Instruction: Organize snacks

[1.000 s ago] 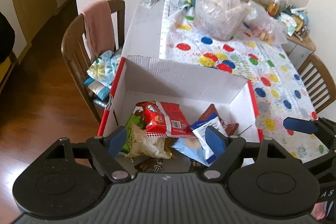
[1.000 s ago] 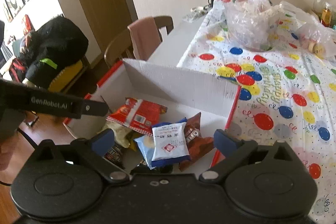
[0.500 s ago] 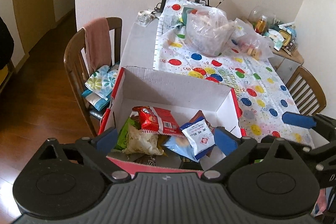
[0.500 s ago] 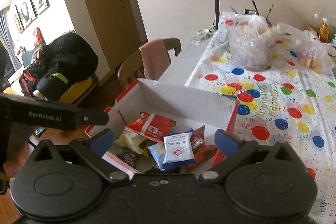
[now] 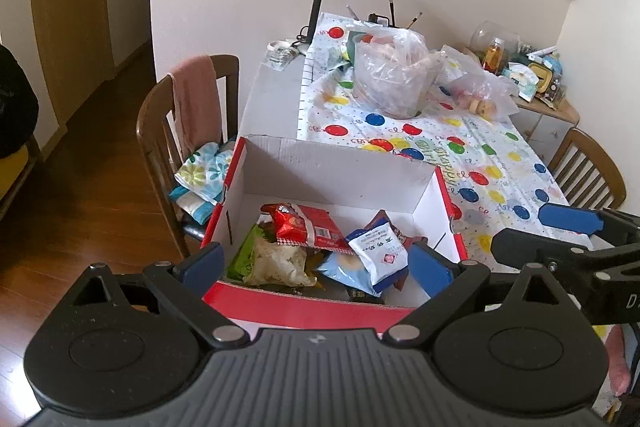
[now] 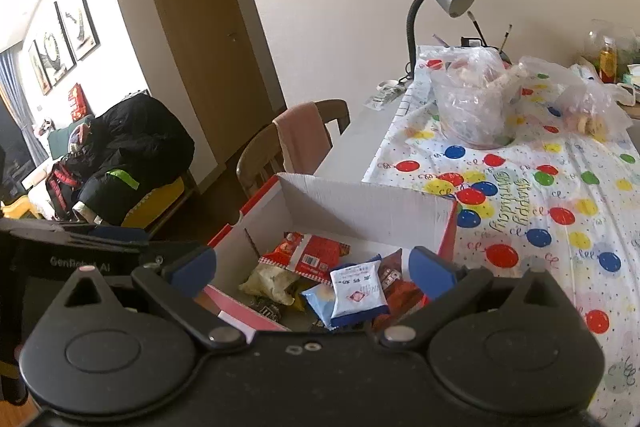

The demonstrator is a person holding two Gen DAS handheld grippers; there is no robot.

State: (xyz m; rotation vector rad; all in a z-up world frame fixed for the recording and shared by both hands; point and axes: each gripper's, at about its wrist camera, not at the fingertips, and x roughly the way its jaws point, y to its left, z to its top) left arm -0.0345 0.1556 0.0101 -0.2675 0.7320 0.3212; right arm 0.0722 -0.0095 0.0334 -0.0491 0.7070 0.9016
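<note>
A long table (image 5: 276, 99) runs away from both cameras, most of it under a white tablecloth (image 5: 472, 147) with coloured balloon dots and the looping words "Happy Birthday" printed across it. At its near end sits a cardboard box (image 5: 332, 171), red outside and white inside, and all the snack packets lie in a loose heap on its floor. The left gripper (image 5: 316, 263) hangs above the box's near red wall with its blue-padded jaws spread wide and nothing between them; the heap lies just ahead of and below the gap. The right gripper (image 6: 312, 269) is likewise wide apart and empty, held over the near right part of the box, with the heap directly ahead of its fingers. In the left wrist view its blue fingertip juts in from the right over the tablecloth, beside the box. A red packet (image 5: 308, 225) with a white label band and barcode lies on top toward the back, a pale crumpled bag (image 5: 276, 261) and a green packet (image 5: 244, 253) toward the left, a white-and-blue sachet (image 6: 358, 287) with small unreadable print on top at the right, over a brown wrapper (image 6: 394, 277). The body of the left gripper, seen from the right wrist camera, reads "GenRobot.AI".
</note>
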